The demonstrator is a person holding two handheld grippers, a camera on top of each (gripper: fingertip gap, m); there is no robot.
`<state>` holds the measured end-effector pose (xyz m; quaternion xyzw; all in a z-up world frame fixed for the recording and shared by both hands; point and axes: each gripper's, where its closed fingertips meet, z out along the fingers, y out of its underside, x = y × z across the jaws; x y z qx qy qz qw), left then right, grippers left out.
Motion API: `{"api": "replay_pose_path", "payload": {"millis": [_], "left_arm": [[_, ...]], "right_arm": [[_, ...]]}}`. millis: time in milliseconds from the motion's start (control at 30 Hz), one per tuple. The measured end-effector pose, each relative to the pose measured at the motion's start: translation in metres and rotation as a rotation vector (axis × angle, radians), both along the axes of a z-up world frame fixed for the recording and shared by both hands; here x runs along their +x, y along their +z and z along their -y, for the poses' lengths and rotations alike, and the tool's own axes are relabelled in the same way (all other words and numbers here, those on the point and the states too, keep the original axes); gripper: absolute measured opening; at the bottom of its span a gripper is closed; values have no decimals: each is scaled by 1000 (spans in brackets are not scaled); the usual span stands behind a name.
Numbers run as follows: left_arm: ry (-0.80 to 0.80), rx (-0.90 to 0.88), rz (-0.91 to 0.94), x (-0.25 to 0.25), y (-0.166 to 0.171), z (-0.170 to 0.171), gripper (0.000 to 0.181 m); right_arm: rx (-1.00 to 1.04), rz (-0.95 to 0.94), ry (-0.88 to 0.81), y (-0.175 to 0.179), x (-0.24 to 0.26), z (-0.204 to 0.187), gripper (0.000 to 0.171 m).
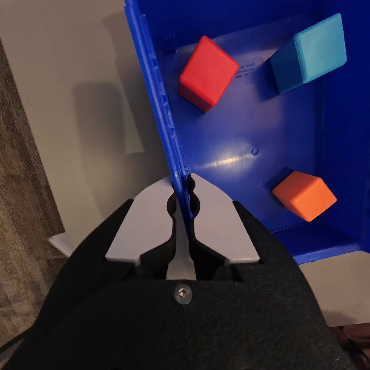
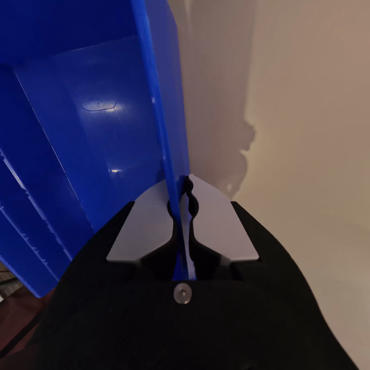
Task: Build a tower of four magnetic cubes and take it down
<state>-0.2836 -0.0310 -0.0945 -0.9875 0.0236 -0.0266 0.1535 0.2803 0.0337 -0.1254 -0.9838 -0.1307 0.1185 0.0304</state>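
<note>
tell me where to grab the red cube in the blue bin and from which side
Grip the red cube across two opposite flat side faces, coming straight down from above. It sits alone on the blue bin floor, turned diagonally to the walls, so rotate the fingers to match. The light blue cube stands well clear.

Each hand-held gripper, left (image 1: pixel 181 180) and right (image 2: pixel 181 181), has a matte black body. Pale grey fingers (image 1: pixel 148 224) carry wavy black pads, with a silver screw (image 1: pixel 182 294) behind them

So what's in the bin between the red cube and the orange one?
Nothing: the left wrist view shows only bare, shiny blue bin floor between the red cube and the orange cube.
</note>
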Motion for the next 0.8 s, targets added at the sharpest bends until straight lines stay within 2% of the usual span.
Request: {"api": "replay_pose_path", "payload": {"millis": [233,367,500,667,800], "left_arm": [[-55,8,-25,10,0,-5,8],[-45,11,-4,10,0,-5,8],[-60,3,-19,11,0,-3,8],[-64,-5,-23,12,0,0,9],[-65,-3,-14,13,0,0,9]], "right_arm": [[17,9,-190,-1,121,0,6],[50,8,-256,-2,169,6,8],[82,34,-236,-2,195,17,9],[110,51,-152,-3,204,19,10],[105,23,-183,-3,212,17,8]]}}
